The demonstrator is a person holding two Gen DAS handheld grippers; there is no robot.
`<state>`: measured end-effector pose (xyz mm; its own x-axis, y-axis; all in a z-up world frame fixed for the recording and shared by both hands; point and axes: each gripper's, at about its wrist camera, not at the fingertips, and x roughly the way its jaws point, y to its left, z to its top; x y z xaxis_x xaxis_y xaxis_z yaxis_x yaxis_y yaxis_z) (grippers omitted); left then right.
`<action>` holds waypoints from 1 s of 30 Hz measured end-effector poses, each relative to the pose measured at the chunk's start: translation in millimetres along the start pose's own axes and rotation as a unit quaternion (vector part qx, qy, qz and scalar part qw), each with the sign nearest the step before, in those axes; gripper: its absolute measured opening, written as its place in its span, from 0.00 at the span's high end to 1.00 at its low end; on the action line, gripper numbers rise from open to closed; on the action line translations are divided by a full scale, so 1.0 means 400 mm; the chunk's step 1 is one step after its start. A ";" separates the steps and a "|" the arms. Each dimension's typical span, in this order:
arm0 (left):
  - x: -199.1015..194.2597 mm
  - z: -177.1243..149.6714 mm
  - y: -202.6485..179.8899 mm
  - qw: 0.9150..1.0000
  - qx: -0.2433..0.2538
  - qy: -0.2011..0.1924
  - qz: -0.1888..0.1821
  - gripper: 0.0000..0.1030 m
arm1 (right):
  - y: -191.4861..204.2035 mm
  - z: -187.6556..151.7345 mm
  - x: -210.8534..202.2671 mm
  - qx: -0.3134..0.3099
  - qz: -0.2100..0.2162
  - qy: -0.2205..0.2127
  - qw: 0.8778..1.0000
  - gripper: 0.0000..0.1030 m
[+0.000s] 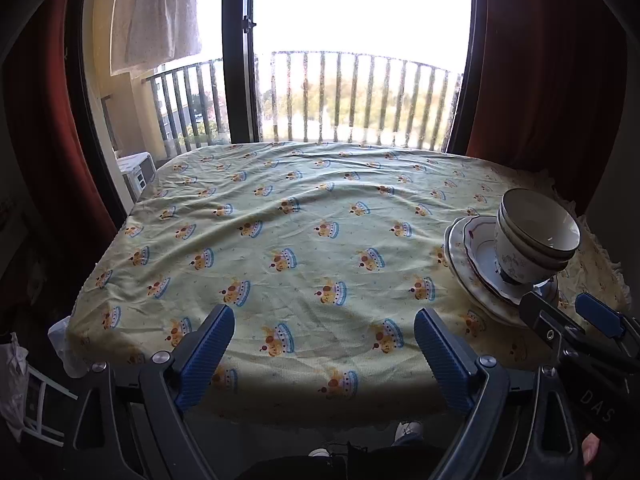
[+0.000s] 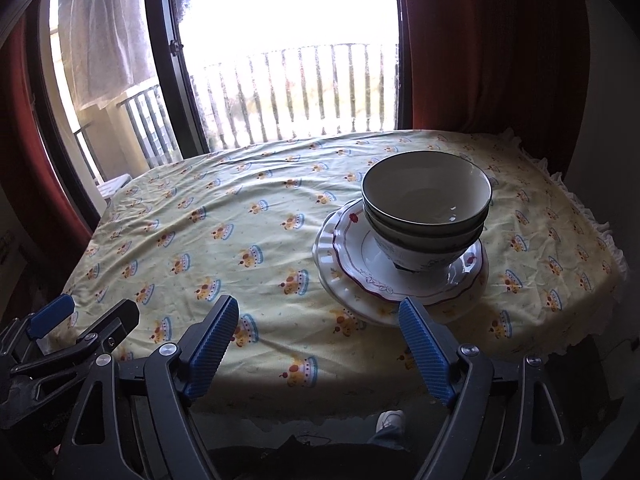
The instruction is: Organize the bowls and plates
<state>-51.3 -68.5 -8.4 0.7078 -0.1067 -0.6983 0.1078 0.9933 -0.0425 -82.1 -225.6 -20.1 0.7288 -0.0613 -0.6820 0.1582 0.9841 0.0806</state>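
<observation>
A stack of white bowls with dark rims (image 2: 426, 208) stands on a stack of white plates with red trim (image 2: 352, 256) on the right part of the table; it also shows in the left wrist view, bowls (image 1: 536, 236) on plates (image 1: 468, 256). My right gripper (image 2: 324, 344) is open and empty, just short of the plates' near rim; it shows from the side in the left wrist view (image 1: 568, 312). My left gripper (image 1: 324, 352) is open and empty over the table's front edge, left of the stack; it shows in the right wrist view (image 2: 84, 316).
The table carries a yellow cloth with a crown print (image 1: 280, 220). Behind it are a balcony door with railing (image 1: 344, 96) and red curtains (image 2: 492, 48) on both sides. A white stool (image 1: 36, 400) stands at the lower left.
</observation>
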 end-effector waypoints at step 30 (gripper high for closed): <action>-0.004 0.022 -0.013 1.000 -0.001 -0.016 0.000 0.06 | -0.028 0.028 0.014 -0.001 -0.002 0.000 1.000 0.17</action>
